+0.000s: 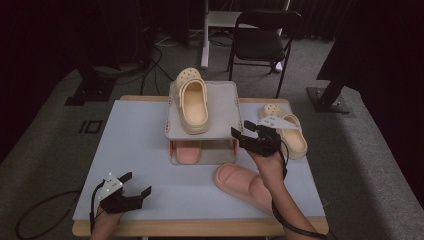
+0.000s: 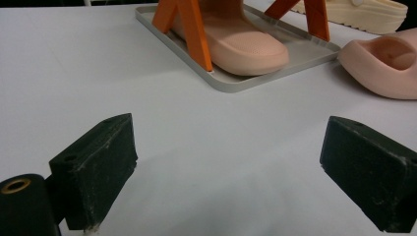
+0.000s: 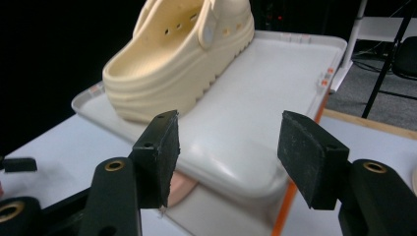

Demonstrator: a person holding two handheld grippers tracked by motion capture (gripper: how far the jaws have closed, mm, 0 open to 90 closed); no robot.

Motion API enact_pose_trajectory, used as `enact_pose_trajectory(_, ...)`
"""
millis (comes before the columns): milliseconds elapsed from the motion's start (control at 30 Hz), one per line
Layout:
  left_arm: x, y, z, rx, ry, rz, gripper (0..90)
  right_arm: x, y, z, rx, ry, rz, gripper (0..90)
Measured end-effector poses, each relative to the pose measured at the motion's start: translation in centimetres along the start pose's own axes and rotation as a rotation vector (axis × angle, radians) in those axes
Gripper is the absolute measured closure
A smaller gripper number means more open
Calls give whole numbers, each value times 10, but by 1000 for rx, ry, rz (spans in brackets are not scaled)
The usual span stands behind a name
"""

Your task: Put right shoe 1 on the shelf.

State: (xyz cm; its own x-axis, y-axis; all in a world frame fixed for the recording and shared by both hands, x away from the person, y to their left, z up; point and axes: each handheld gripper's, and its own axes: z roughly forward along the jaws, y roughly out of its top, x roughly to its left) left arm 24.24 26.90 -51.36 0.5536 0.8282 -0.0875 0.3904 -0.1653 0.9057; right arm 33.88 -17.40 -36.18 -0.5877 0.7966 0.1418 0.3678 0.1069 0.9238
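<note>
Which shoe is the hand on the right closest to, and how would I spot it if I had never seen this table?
Start at the grey two-level rack in the middle of the table. To its right, just past the right gripper, a cream clog lies flat on the tabletop. Its twin cream clog sits up on the rack's top shelf, and the pink slide nearby has no holes.

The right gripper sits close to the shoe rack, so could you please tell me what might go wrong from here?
1. The right gripper hovers open at the top shelf edge; moving forward, its jaws might bump the shelf and shake the rack.
2. The cream clog sits near that shelf's front edge, so a knock could tip it off.
</note>
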Motion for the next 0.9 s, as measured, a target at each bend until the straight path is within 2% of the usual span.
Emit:
enact_pose_trajectory(433, 0, 0, 1, -1, 1, 6, 68, -16, -37, -16, 31, 27, -2, 394)
enact_pose_trajectory(633, 0, 0, 1, 2, 1, 9, 68, -24, -56, -19, 67, 23, -19, 375)
enact_pose_trajectory(700, 0, 0, 1, 1, 0, 8, 68, -26, -61, -21, 72, 8, -22, 376)
enact_pose_trajectory(767, -1, 0, 0, 2, 1, 5, 68, -29, -67, -22, 84, 20, -14, 376)
enact_pose_trajectory(900, -1, 0, 0, 0, 0, 3, 68, -35, -81, -24, 121, 26, -32, 377)
